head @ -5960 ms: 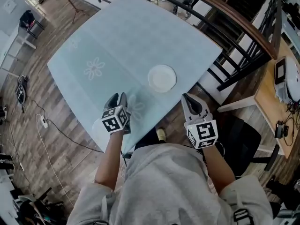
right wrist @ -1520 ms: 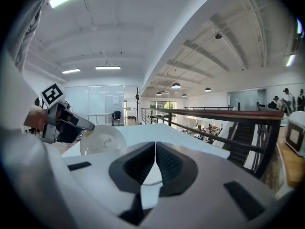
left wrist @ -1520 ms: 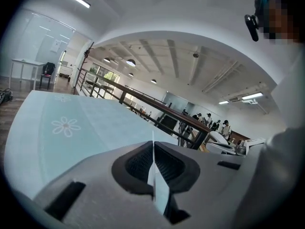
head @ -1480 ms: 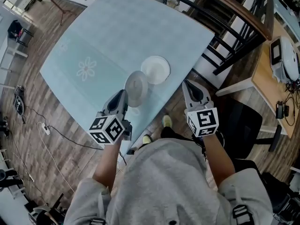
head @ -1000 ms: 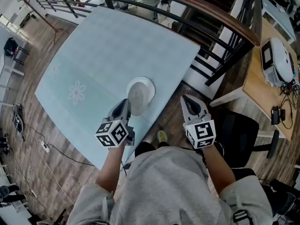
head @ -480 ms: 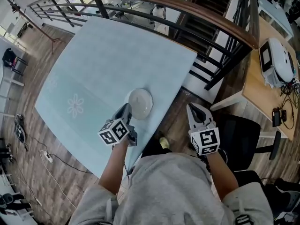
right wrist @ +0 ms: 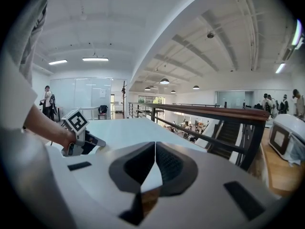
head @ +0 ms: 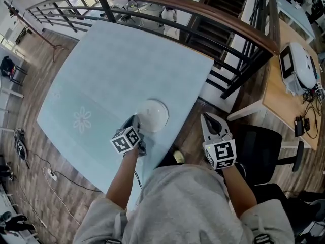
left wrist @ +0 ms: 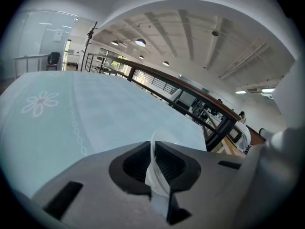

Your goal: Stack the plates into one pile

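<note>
A pale blue desk (head: 111, 70) fills the upper left and middle of the head view. Wood floor (head: 30, 151) shows down the left side. A dark railing (head: 203, 9) with a wooden top rail curves just beyond the desk's far edge, across the top of the frame. At the right edge stands a second, wooden desk (head: 277, 80) carrying a white device (head: 299, 67). A black chair (head: 264, 146) sits at lower right, beside the person's right arm.

The plate (head: 152, 115) lies near the desk's lower right edge, a little below frame centre. It shows as one white disc; I cannot tell from above where a second plate under it begins. A flower print (head: 82, 120) lies to its left, and the cloth toward the upper left is bare.

The left gripper (head: 135, 122) reaches the disc's lower left rim. In its own view the jaws pinch the thin white rim, and they are beginning to part with the rim between them. The right gripper (head: 212, 120) hangs off the desk over the floor, right of the plate, with its jaws closed on nothing.

A second and a half ago the left gripper held one plate tilted beside another that lay flat; now a single disc shows there, and the left gripper sits lower. The right gripper has hardly shifted.
</note>
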Available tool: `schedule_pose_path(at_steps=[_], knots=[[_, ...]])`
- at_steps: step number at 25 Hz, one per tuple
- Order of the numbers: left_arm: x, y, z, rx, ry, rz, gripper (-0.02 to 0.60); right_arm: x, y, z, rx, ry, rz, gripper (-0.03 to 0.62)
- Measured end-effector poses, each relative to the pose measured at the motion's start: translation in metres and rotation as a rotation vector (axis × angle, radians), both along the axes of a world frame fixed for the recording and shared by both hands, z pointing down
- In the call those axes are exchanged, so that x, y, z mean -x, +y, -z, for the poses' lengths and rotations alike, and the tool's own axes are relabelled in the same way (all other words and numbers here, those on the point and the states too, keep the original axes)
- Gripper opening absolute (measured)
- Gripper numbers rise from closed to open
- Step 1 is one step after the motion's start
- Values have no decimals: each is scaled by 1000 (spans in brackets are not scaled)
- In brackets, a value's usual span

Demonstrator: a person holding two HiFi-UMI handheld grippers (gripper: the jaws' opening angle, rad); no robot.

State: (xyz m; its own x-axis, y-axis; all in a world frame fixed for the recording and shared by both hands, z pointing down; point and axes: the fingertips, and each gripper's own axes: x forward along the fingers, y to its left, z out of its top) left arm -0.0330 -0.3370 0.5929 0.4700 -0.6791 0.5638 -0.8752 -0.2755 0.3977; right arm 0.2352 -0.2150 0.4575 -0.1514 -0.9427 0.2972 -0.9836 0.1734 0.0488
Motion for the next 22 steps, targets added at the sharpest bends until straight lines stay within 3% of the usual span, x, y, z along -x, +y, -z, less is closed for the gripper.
schedule_pose_path(at_steps=[10, 14, 22], knots=[[9, -2, -33, 37, -140, -34, 38, -4, 7, 6, -7, 45, -23, 28], [15, -1, -33, 7, -200, -42, 91, -21, 13, 14, -22, 53, -53, 28], [24, 26, 11, -119, -183, -4, 92, -30, 31, 14, -30, 26, -49, 28]])
